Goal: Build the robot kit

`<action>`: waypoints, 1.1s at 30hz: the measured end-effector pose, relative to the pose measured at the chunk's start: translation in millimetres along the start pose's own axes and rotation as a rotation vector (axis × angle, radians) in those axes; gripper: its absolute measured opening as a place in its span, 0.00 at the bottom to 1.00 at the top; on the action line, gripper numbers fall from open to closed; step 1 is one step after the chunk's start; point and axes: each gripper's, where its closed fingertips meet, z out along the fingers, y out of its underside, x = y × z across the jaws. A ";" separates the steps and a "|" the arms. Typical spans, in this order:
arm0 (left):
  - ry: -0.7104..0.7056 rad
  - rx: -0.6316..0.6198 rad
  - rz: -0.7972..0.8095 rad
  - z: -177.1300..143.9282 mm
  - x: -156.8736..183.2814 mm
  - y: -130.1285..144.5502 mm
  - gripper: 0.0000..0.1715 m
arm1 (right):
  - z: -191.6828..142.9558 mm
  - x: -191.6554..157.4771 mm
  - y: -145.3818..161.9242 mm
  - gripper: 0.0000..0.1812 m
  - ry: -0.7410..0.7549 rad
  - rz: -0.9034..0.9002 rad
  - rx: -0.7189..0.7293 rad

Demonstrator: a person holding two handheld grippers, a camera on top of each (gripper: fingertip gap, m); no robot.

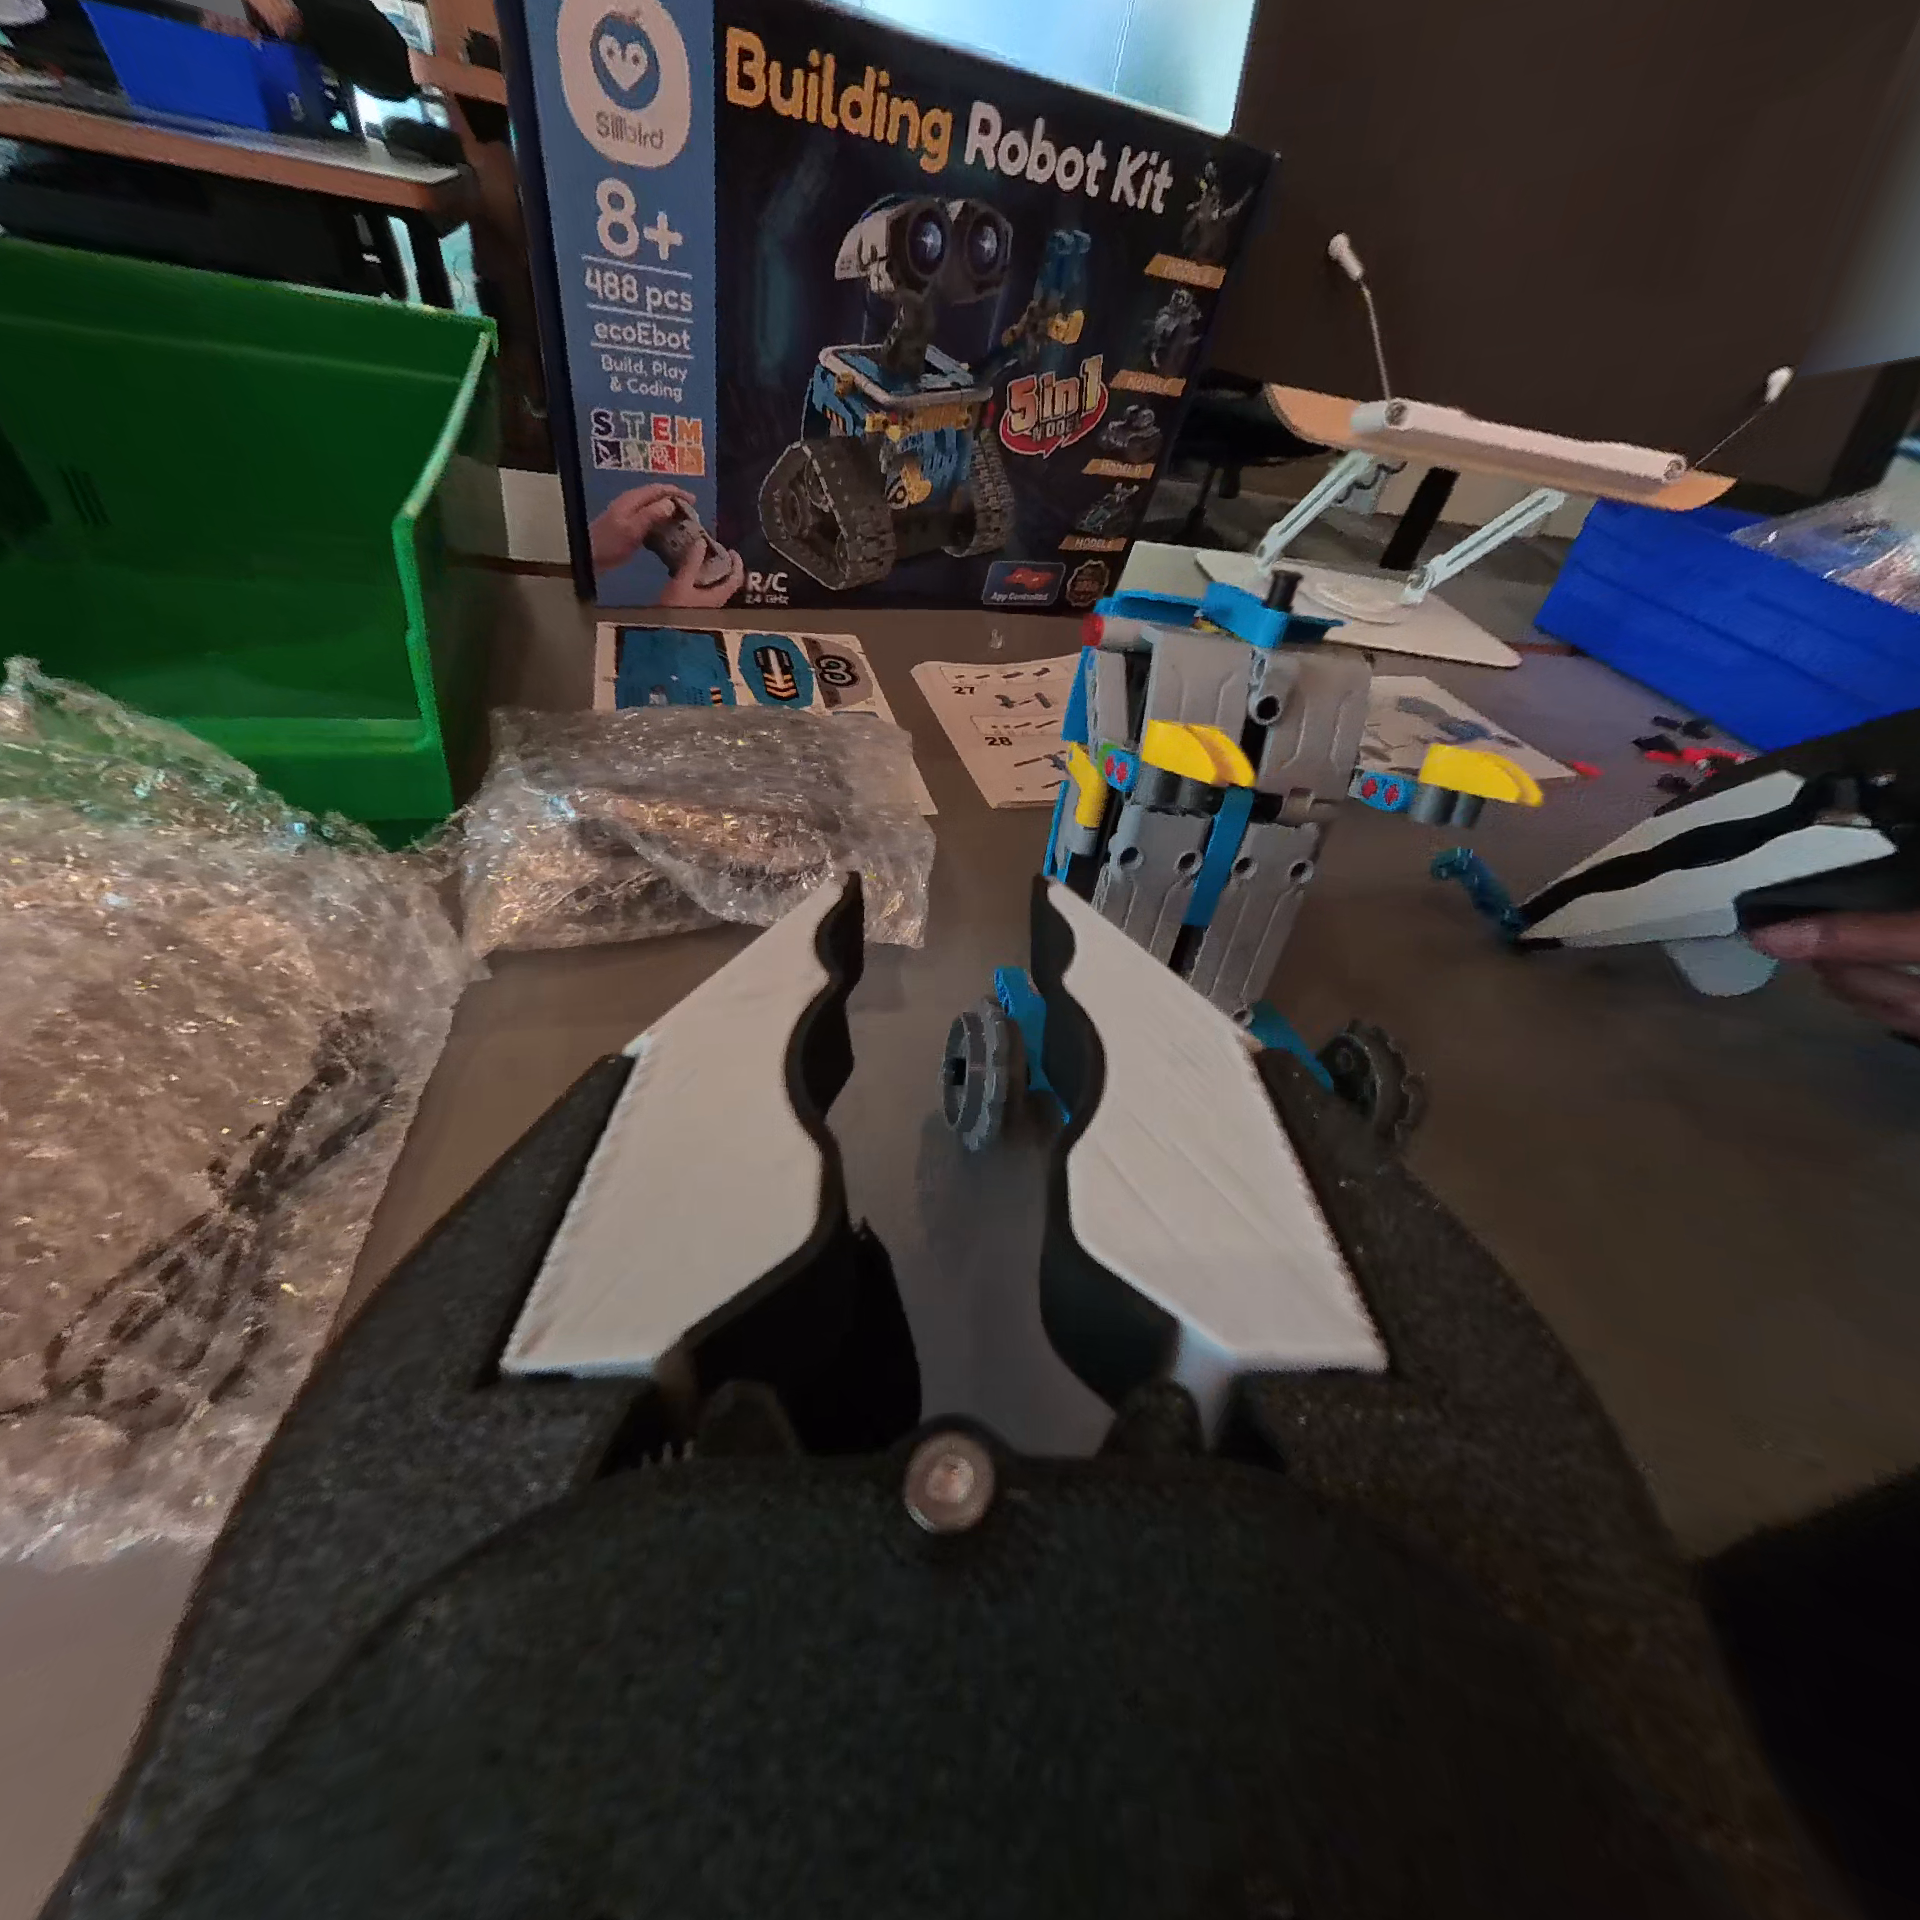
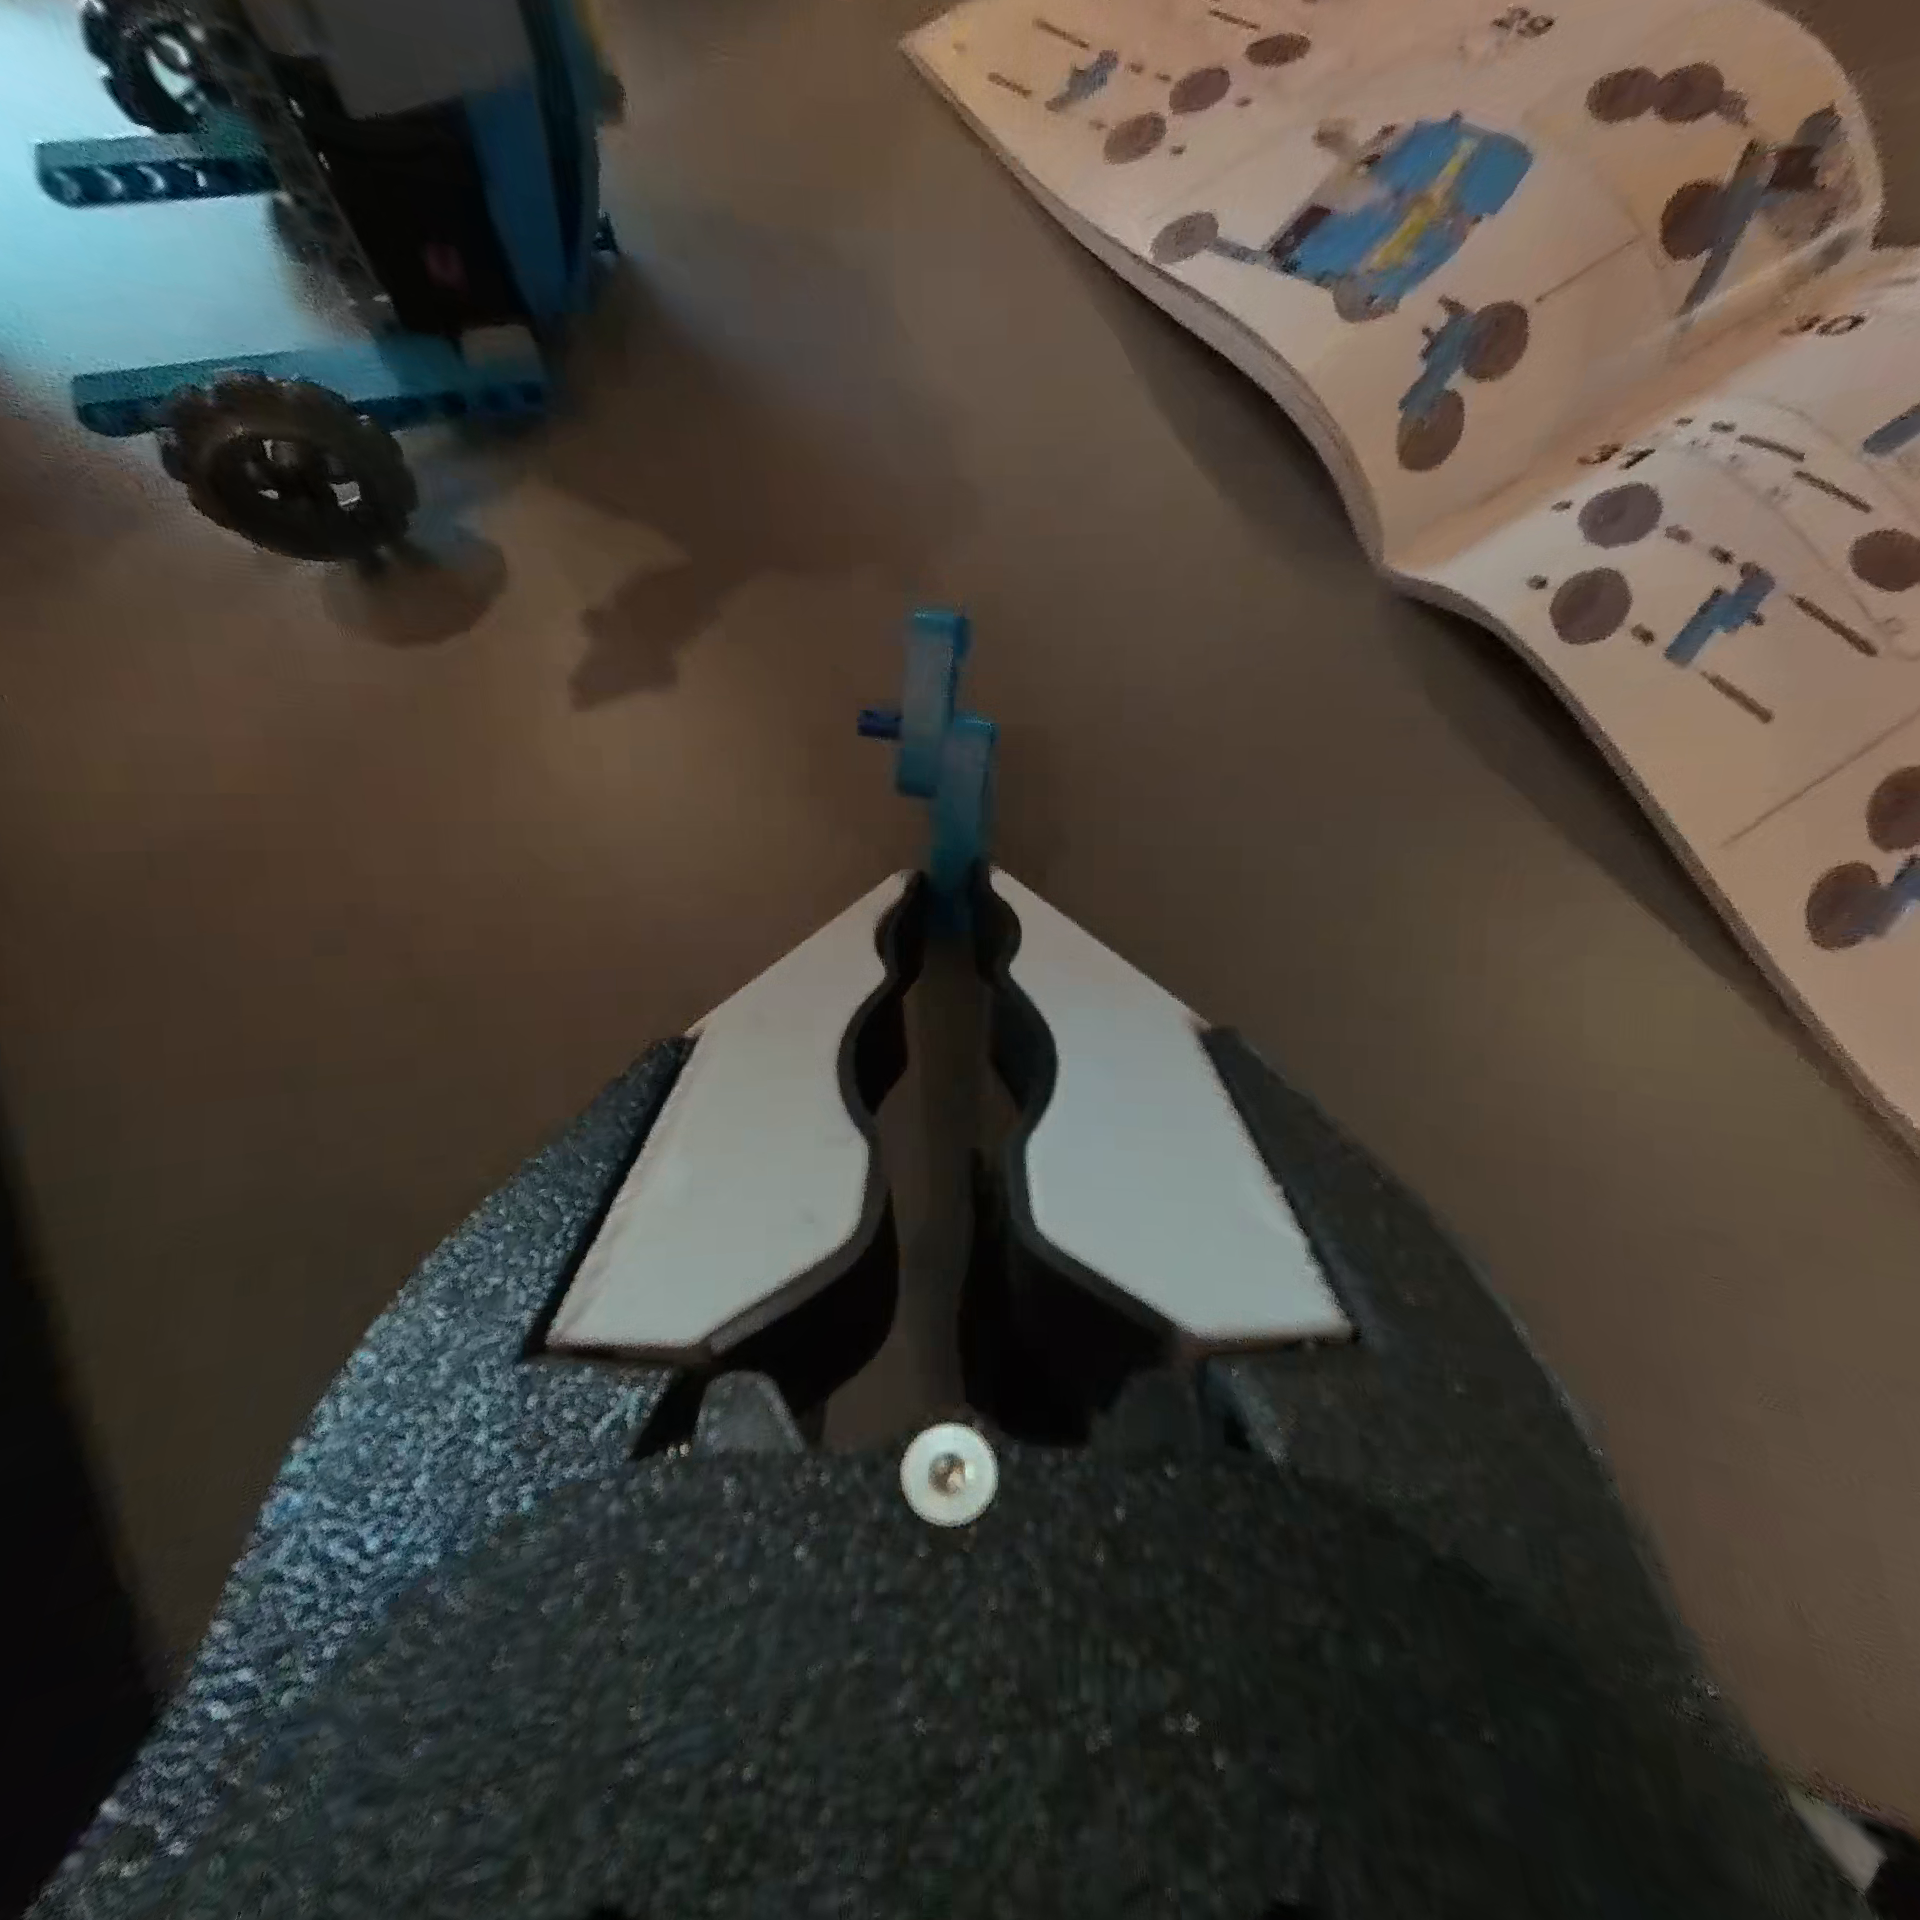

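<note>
A half-built toy robot (image 1: 1210, 800) of grey, blue and yellow bricks stands upright on the dark table (image 1: 727, 1039). My left gripper (image 1: 945, 914) is open just in front of it, with a grey gear wheel (image 1: 977, 1070) of the model between the fingers. My right gripper (image 2: 948, 896) is shut on a small blue beam piece (image 2: 940, 758) and holds it above the table. The model's base (image 2: 343, 249) shows in the right wrist view, upper left of the gripper. The right gripper also shows at the right edge of the left wrist view (image 1: 1538, 920), blue piece (image 1: 1470, 883) at its tip.
The kit box (image 1: 883, 322) stands behind the model. Bubble-wrap bags (image 1: 686, 821) lie left, beside a green bin (image 1: 229, 499). An open instruction booklet (image 2: 1558, 416) lies to the right. A sticker sheet (image 1: 738, 670), a blue bin (image 1: 1725, 613) and small loose parts (image 1: 1683, 743) lie around. My right fingertips sit around 30 cm from my left ones.
</note>
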 end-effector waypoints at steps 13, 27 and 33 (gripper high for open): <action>-0.038 0.002 0.181 -2.6 24.0 2.1 0.18 | -5.1 0.1 -4.0 0.12 0.052 0.019 0.007; -0.060 0.013 0.123 -3.3 12.0 -1.4 0.18 | -164.8 197.6 90.9 0.11 0.532 0.370 0.052; -0.098 -0.009 0.096 6.7 -10.4 -0.8 0.19 | -145.7 208.2 92.6 0.18 0.526 0.394 0.037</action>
